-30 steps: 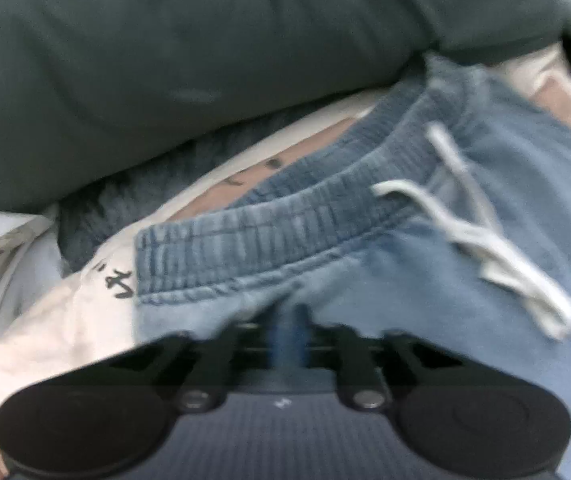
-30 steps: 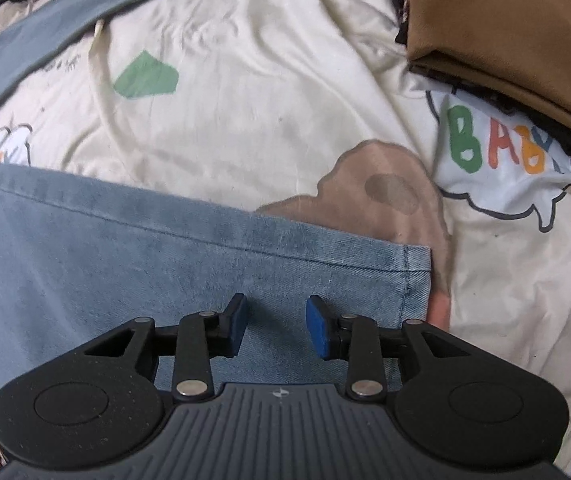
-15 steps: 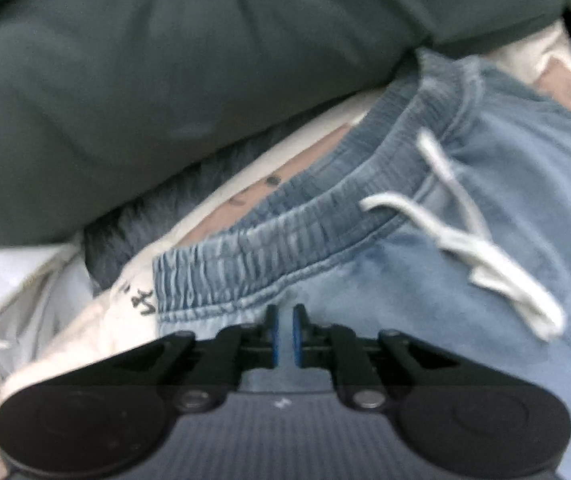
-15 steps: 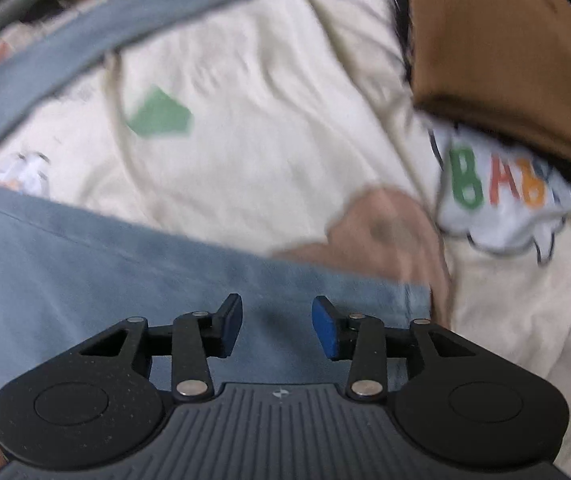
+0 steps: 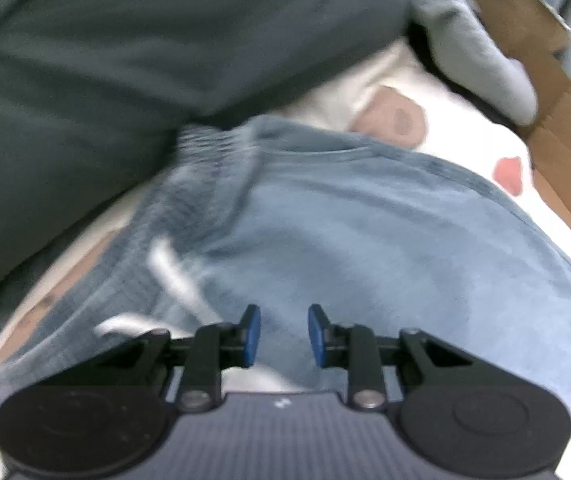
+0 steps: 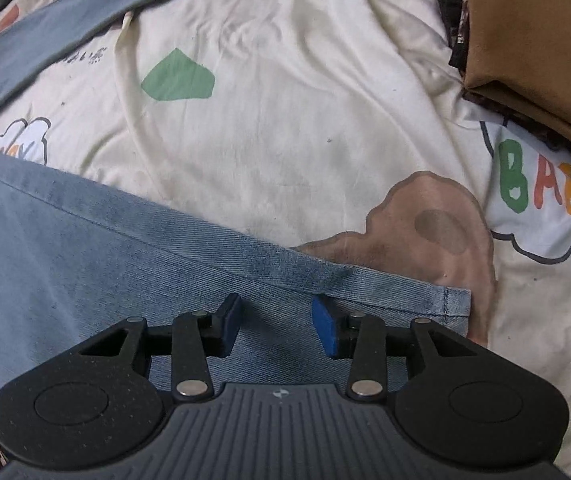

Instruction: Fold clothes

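You are seeing one pair of blue jeans (image 6: pixel 85 264), one brown folded garment (image 6: pixel 533 52), one dark green garment (image 5: pixel 125 80), one printed sheet (image 6: pixel 285 120).

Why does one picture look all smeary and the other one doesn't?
Left wrist view: motion blur smears the blue jeans and white drawstring; only the left claw looks sharp. Right wrist view: crisp, the jeans' weave and printed sheet clear, edges bent by the fisheye.

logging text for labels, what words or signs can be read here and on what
"BABY" in coloured letters on the sheet, last letter cut off by the picture edge.
Small dark print on the sheet near the grey strap: too small to read.
Left wrist view: blurred, no text readable.
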The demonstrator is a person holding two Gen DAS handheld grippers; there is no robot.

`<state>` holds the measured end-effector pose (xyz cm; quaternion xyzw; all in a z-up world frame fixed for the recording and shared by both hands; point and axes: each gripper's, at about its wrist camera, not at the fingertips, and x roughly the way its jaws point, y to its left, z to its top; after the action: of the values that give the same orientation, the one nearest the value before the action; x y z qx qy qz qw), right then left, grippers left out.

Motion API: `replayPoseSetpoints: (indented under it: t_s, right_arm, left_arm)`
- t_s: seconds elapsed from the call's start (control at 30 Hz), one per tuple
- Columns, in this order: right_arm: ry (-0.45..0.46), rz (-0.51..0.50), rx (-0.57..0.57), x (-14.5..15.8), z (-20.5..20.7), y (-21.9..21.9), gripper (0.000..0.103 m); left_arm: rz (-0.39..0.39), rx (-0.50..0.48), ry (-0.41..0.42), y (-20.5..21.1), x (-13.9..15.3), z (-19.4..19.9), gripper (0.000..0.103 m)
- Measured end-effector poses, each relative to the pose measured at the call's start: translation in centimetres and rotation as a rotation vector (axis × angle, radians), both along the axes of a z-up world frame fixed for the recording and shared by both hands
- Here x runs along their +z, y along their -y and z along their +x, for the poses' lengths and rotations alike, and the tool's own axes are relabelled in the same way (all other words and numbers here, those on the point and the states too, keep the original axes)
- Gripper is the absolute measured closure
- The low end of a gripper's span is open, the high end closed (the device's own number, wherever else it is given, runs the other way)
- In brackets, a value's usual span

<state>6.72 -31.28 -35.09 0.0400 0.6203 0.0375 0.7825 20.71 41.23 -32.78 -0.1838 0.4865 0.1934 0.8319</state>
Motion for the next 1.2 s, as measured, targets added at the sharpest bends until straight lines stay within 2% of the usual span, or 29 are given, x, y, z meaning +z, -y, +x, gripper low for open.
replayPoseSetpoints:
  t_s: [0.27, 0.37, 0.43, 0.47, 0.5, 0.6, 0.67, 0.7, 0.73, 0.8, 1.0, 1.1, 1.2]
  right_arm:
    - [-0.051, 0.014, -0.003, -0.3, 0.9, 0.3, 0.056]
    - [-0.078, 0.008, -0.007, -0.4, 1.4, 0.1, 0.054]
    - [-0.088, 0.011, -0.012, -0.4, 1.6, 0.1, 0.052]
    - [-0.092, 0.013, -0.013, -0.4, 1.6, 0.1, 0.051]
    - [-0.093, 0.012, -0.012, -0.5, 1.7, 0.0, 0.050]
    - [-0.090, 0.010, -0.014, -0.5, 1.6, -0.2, 0.044]
    - [-0.083, 0.011, -0.008, -0.7, 1.4, -0.7, 0.034]
    - [-0.080, 0.011, -0.004, -0.7, 1.3, -1.0, 0.031]
    - [-0.076, 0.011, -0.001, -0.8, 1.2, -1.2, 0.026]
    - [-0.070, 0.012, -0.004, -0.9, 1.1, -1.5, 0.025]
    - [-0.048, 0.031, -0.017, -0.8, 0.6, -1.0, 0.030]
    - [-0.039, 0.034, -0.027, -0.6, 0.3, -0.6, 0.038]
    - [-0.035, 0.035, -0.054, -0.5, 0.1, -0.1, 0.047]
  left_arm:
    - [0.018, -0.010, -0.011, 0.2, -3.7, 4.8, 0.075]
    - [0.095, 0.011, -0.051, -0.4, -4.3, 5.7, 0.072]
    - [0.151, 0.065, -0.085, -1.5, -4.4, 5.8, 0.076]
    - [0.162, 0.096, -0.092, -2.3, -4.5, 5.8, 0.075]
    - [0.158, 0.112, -0.091, -3.1, -4.5, 5.7, 0.072]
    - [0.103, 0.100, -0.065, -5.1, -4.6, 5.2, 0.073]
    - [0.105, 0.086, -0.072, -5.4, -4.5, 5.1, 0.077]
    - [0.119, 0.099, -0.086, -5.6, -4.6, 5.1, 0.084]
    - [0.133, 0.112, -0.100, -5.8, -4.6, 5.1, 0.099]
    - [0.102, 0.147, -0.095, -6.8, -4.6, 4.9, 0.099]
    - [0.067, 0.111, -0.095, -6.2, -3.2, 4.3, 0.099]
    - [0.068, 0.044, -0.053, -5.1, -1.5, 3.8, 0.098]
    - [0.075, 0.049, -0.026, -5.2, -0.8, 4.0, 0.097]
